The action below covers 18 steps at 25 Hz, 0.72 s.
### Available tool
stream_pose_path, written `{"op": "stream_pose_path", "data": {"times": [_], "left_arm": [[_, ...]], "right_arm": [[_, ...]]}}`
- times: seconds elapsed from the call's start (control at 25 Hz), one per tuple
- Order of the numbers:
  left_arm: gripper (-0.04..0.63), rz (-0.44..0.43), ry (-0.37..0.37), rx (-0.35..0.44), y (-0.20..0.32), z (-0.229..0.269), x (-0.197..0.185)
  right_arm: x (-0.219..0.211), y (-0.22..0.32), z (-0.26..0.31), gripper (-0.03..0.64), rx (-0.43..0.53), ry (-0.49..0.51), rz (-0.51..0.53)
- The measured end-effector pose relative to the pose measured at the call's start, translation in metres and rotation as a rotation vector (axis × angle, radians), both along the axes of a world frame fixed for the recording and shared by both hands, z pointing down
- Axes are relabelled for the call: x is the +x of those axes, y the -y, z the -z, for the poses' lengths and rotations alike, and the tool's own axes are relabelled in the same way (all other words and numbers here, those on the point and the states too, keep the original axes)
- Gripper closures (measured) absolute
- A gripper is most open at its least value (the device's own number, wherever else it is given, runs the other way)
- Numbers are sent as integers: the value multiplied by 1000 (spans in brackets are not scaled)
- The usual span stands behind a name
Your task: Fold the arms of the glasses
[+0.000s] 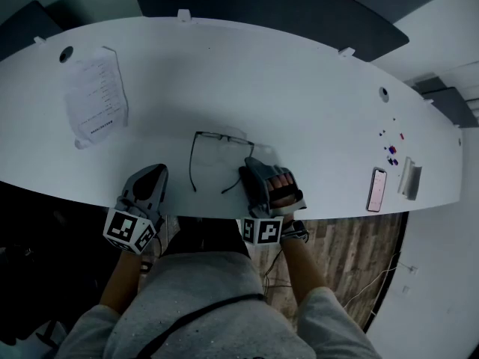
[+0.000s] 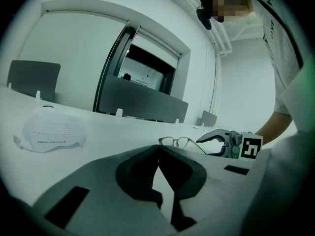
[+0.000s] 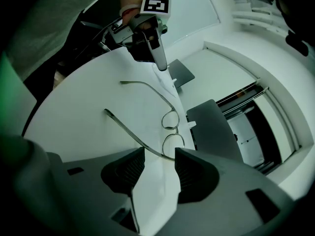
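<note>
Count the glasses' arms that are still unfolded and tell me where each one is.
2. One arm lies on the table nearer the left tool; the other arm ends at the gap between the open jaws of the right tool. Neither is hidden.

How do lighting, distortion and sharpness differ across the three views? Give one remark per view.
Head view: dim bluish light, the table bowed into an arc, the thin glasses faint.
Left gripper view: heavy fisheye, black corners, the near left gripper dark and soft.
Right gripper view: same round vignette, the right gripper in shadow, wall edges curved.
</note>
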<state>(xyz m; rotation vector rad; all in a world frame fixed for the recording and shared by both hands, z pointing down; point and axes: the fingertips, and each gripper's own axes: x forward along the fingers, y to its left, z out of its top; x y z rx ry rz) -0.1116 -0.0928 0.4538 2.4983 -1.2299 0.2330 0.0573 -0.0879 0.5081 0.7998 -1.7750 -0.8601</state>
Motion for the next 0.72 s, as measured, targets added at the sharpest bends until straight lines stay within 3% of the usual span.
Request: {"op": "stream_pose_path", "data": {"times": [0.16, 0.36, 0.72], "left_arm": [[580, 13, 7, -16, -1, -6, -6], [580, 30, 23, -16, 2, -9, -14], [580, 47, 56, -25, 6, -14, -25]], "right_arm": [[0, 1, 0, 480, 23, 6, 7], [1, 0, 4, 508, 20, 38, 0], [-1, 2, 30, 580, -12, 176, 11]]}}
